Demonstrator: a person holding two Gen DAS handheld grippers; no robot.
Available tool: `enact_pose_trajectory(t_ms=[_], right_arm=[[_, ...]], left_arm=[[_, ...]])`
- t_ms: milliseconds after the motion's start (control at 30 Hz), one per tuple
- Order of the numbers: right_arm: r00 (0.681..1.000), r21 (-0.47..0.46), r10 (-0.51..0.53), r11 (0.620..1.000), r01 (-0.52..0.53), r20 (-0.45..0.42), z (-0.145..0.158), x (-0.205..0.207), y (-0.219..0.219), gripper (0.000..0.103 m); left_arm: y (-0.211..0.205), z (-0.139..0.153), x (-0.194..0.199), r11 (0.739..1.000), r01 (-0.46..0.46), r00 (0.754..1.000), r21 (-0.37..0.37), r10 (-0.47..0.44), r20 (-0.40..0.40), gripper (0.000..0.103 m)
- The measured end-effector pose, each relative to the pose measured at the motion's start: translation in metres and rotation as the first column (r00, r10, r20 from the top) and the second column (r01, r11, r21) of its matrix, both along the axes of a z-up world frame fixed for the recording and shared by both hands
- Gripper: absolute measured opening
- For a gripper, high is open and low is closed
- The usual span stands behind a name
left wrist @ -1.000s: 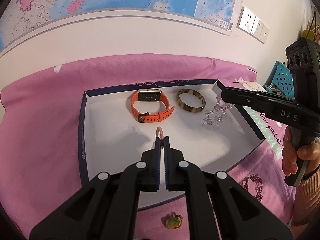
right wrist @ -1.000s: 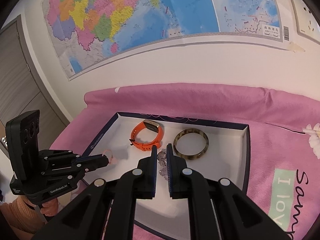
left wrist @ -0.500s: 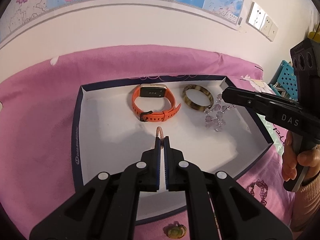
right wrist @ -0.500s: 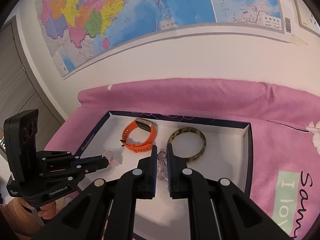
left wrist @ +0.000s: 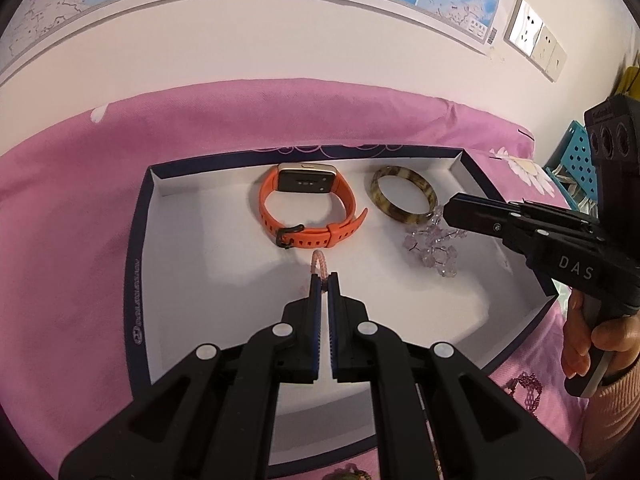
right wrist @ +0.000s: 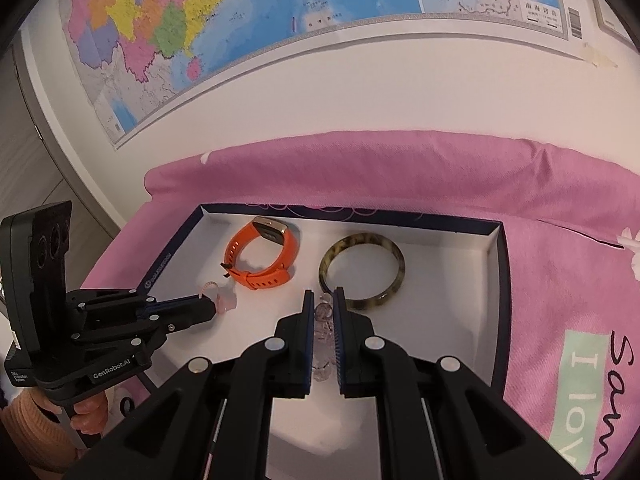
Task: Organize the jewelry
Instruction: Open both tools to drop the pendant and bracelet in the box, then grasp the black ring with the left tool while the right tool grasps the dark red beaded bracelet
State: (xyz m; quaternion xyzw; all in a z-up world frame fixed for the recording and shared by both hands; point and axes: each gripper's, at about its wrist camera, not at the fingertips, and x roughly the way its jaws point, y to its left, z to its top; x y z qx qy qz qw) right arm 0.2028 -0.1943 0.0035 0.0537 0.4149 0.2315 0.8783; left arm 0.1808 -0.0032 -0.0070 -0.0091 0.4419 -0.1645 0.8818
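A shallow white box (left wrist: 208,240) (right wrist: 452,280) with a dark blue rim lies on a pink cloth. Inside it at the back rest an orange watch (left wrist: 308,204) (right wrist: 264,256) and a tortoiseshell bangle (left wrist: 402,194) (right wrist: 362,270). My left gripper (left wrist: 323,278) (right wrist: 210,306) is shut on a thin pink beaded bracelet (left wrist: 320,262) (right wrist: 218,296), held low over the box's middle. My right gripper (right wrist: 323,298) (left wrist: 450,210) is shut on a clear crystal bead bracelet (right wrist: 324,328) (left wrist: 434,246), which hangs onto the box floor beside the bangle.
A dark pink beaded piece (left wrist: 526,390) and a small yellowish item (left wrist: 348,474) lie on the cloth in front of the box. A wall map (right wrist: 280,20) and sockets (left wrist: 536,46) are behind. A blue perforated basket (left wrist: 576,160) stands at right. A hand (left wrist: 600,340) grips the right handle.
Both grippers have come lower and closer over the box with their bracelets still held. The crystal bracelet now trails on the box floor near the bangle.
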Motion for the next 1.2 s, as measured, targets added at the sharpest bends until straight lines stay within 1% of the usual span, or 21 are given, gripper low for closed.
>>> enact_pose_trajectory(t_ms=[100, 200, 233, 300, 400, 467, 533, 600, 667, 800, 867, 1033, 1100, 1200], right_arm=[[1.0, -0.007, -0.012, 1.0, 0.012, -0.015, -0.002, 0.001, -0.001, 0.011], [0.999, -0.009, -0.018, 1.0, 0.018, -0.028, -0.004, 0.001, -0.003, 0.012], [0.999, -0.012, -0.023, 1.0, 0.023, -0.029, -0.004, 0.001, -0.003, 0.012], [0.999, -0.008, -0.035, 0.999, 0.035, -0.032, -0.004, 0.0, -0.006, 0.016], [0.998, -0.005, -0.051, 0.999, 0.051, -0.025, -0.001, -0.004, -0.011, 0.024], [0.998, -0.003, -0.055, 0.998, 0.055, -0.022, 0.0, -0.007, -0.014, 0.024], [0.998, 0.004, -0.064, 0.998, 0.064, -0.017, 0.003, -0.011, -0.018, 0.025], [0.998, 0.012, -0.063, 0.998, 0.063, -0.01, 0.007, -0.016, -0.02, 0.028], [0.998, 0.019, -0.056, 0.998, 0.056, 0.007, 0.012, -0.025, -0.022, 0.031], [0.999, 0.032, -0.024, 0.999, 0.022, 0.043, 0.024, -0.049, -0.024, 0.033], [0.998, 0.032, -0.004, 0.999, 0.002, 0.062, 0.029, -0.063, -0.024, 0.033], [0.995, 0.021, 0.04, 0.999, -0.042, 0.086, 0.032, -0.097, -0.026, 0.033], [0.995, 0.0, 0.05, 0.999, -0.05, 0.09, 0.029, -0.11, -0.027, 0.033], [0.996, -0.026, 0.05, 0.999, -0.048, 0.079, 0.022, -0.126, -0.03, 0.033]], left_arm=[[-0.005, -0.004, 0.002, 1.0, 0.007, 1.0, 0.011, -0.007, -0.009, 0.004], [-0.007, -0.007, 0.001, 1.0, 0.011, 1.0, 0.018, -0.011, -0.016, 0.005], [-0.007, -0.007, 0.0, 1.0, 0.011, 1.0, 0.017, -0.011, -0.02, 0.007], [-0.006, -0.006, -0.003, 1.0, 0.012, 1.0, 0.015, -0.011, -0.014, 0.008], [-0.005, -0.001, -0.01, 1.0, 0.011, 1.0, 0.014, -0.011, 0.004, 0.012], [-0.003, 0.006, -0.016, 1.0, 0.008, 1.0, 0.017, -0.008, 0.026, 0.02], [-0.002, 0.013, -0.024, 1.0, 0.008, 0.999, 0.023, -0.009, 0.052, 0.022], [0.001, 0.022, -0.032, 1.0, 0.009, 0.997, 0.017, -0.011, 0.076, 0.027], [0.005, 0.029, -0.041, 1.0, 0.003, 0.995, 0.013, -0.004, 0.102, 0.032], [0.017, 0.043, -0.063, 1.0, -0.005, 0.989, -0.012, 0.007, 0.15, 0.033], [0.022, 0.046, -0.076, 1.0, -0.01, 0.985, -0.01, 0.011, 0.173, 0.035], [0.029, 0.046, -0.1, 1.0, -0.003, 0.981, 0.003, 0.002, 0.195, 0.037], [0.032, 0.044, -0.109, 1.0, -0.008, 0.979, 0.025, 0.003, 0.203, 0.038], [0.037, 0.04, -0.121, 1.0, -0.009, 0.979, 0.03, 0.003, 0.206, 0.038]])
